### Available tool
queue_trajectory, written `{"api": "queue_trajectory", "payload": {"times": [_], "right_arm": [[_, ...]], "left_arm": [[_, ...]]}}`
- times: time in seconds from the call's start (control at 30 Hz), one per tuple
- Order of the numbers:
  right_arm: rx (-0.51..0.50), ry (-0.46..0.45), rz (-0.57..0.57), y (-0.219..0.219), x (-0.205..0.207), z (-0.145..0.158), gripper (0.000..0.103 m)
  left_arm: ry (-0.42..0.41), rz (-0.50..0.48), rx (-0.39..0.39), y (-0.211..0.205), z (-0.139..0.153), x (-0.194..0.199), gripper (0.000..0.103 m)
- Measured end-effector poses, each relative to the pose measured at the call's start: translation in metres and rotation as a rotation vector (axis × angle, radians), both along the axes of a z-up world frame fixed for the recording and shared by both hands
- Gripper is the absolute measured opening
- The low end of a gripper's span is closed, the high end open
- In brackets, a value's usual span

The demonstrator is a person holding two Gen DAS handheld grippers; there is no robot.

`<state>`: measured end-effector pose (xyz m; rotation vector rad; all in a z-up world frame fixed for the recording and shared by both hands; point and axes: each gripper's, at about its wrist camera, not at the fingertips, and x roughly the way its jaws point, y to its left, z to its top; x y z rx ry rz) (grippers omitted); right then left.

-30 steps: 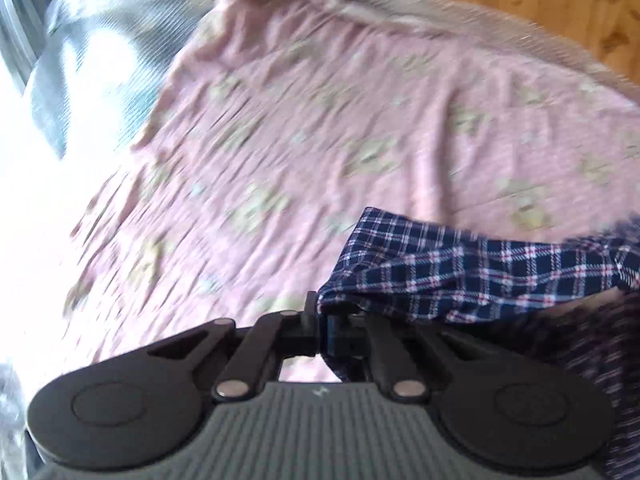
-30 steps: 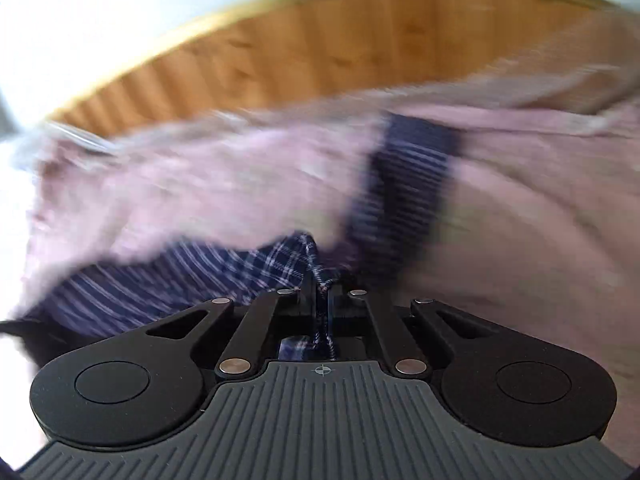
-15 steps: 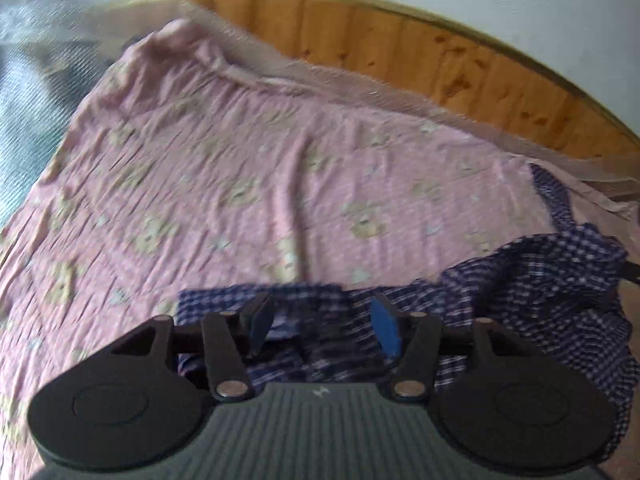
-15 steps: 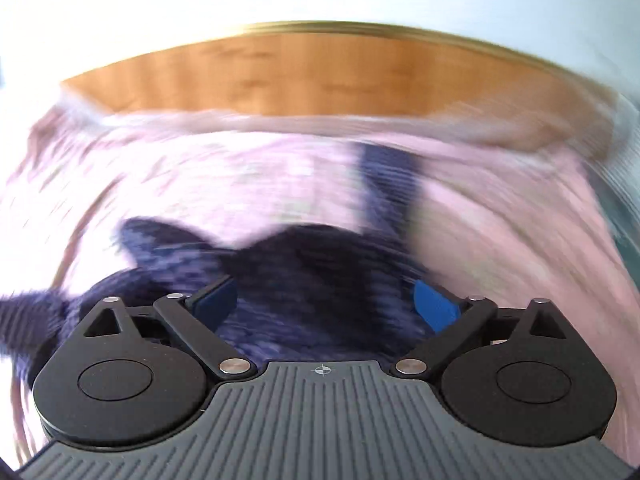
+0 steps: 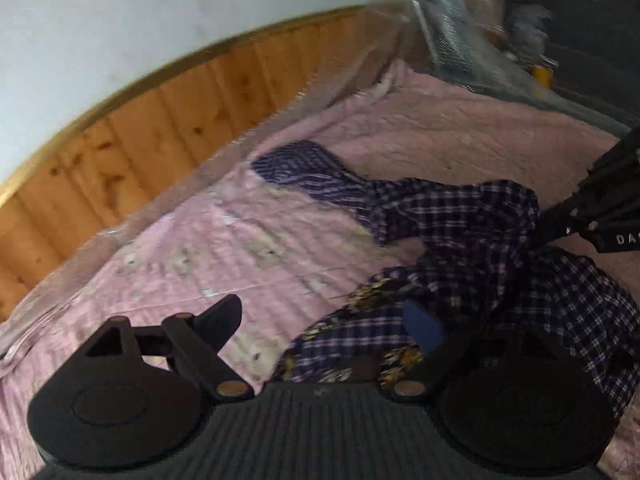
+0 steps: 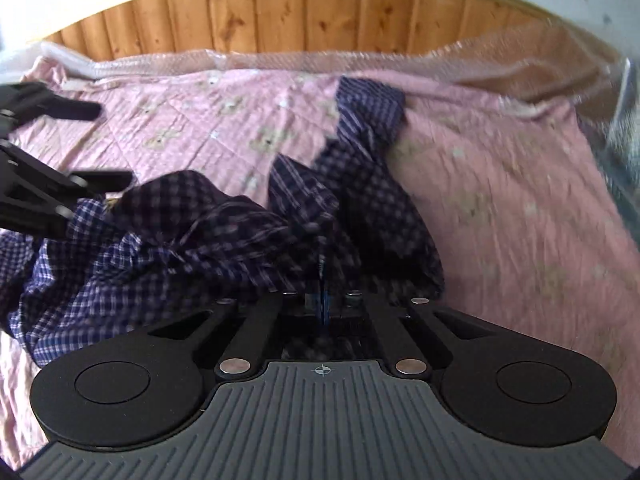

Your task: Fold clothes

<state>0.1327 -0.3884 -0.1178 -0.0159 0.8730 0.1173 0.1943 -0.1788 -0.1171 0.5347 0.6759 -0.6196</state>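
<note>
Plaid shirt (image 6: pixel 208 248) lies crumpled on the pink bedsheet (image 6: pixel 500 200). Right gripper (image 6: pixel 322 300) is pinched on its fabric; left gripper (image 5: pixel 320 320) is spread apart. Left should grab a matching edge, then pull taut and flatten.

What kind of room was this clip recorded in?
Most likely a bedroom. A pink sheet with a bear print covers a wide mattress, a wooden headboard stands behind it against a pale wall, and a plaid shirt lies crumpled on the bed.

A navy-and-white plaid shirt (image 6: pixel 224 240) lies crumpled on the pink bedsheet (image 6: pixel 500 200), 1 sleeve (image 6: pixel 368 112) stretching toward 12 o'clock.
</note>
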Motion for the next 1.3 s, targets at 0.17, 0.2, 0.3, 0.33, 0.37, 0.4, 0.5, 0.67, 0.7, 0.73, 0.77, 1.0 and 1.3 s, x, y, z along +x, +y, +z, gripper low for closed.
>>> {"api": "queue_trajectory", "payload": {"times": [0.17, 0.2, 0.3, 0.33, 0.37, 0.4, 0.5, 0.67, 0.7, 0.73, 0.77, 1.0, 1.3], "right_arm": [[0.111, -0.055, -0.144, -0.039, -0.008, -0.001, 0.055], [0.119, -0.063, -0.165, -0.046, -0.008, -0.001, 0.059], [0.153, -0.058, -0.214, -0.064, 0.000, -0.007, 0.063], [0.165, -0.051, -0.224, -0.068, 0.004, -0.010, 0.066], [0.177, -0.040, -0.229, -0.069, 0.011, -0.013, 0.069], [0.189, -0.041, -0.219, -0.069, 0.018, -0.013, 0.074], [0.226, -0.102, -0.125, -0.061, 0.039, 0.000, 0.074], [0.292, -0.224, 0.153, -0.041, 0.059, 0.034, 0.074], [0.285, -0.239, 0.270, -0.033, 0.053, 0.044, 0.078], [0.272, -0.242, 0.385, -0.024, 0.048, 0.051, 0.089], [0.248, -0.227, 0.497, -0.012, 0.044, 0.053, 0.095], [-0.036, -0.040, 0.700, 0.064, 0.075, -0.001, 0.012], [0.517, -0.217, 0.311, -0.069, 0.058, 0.105, 0.009]], "left_arm": [[0.080, 0.140, -0.188, 0.026, 0.046, 0.035, 0.000], [0.062, 0.234, -0.277, 0.051, 0.072, 0.044, 0.000], [-0.033, 0.590, -0.437, 0.155, 0.134, 0.057, 0.000], [-0.010, 0.601, -0.436, 0.174, 0.138, 0.062, 0.000], [0.014, 0.610, -0.434, 0.193, 0.141, 0.068, 0.000], [0.038, 0.619, -0.432, 0.211, 0.144, 0.074, 0.000], [0.134, 0.338, -0.159, 0.153, 0.117, 0.057, 0.048], [0.072, 0.111, 0.102, 0.081, 0.040, -0.005, 0.075], [0.083, 0.118, 0.107, 0.082, 0.026, -0.009, 0.075], [0.097, 0.141, 0.107, 0.087, 0.017, -0.007, 0.075], [0.112, 0.164, 0.106, 0.092, 0.007, -0.004, 0.075], [0.175, 0.202, 0.060, 0.117, 0.004, 0.016, 0.075], [0.169, 0.140, -0.160, 0.088, 0.039, 0.026, 0.085]]}}
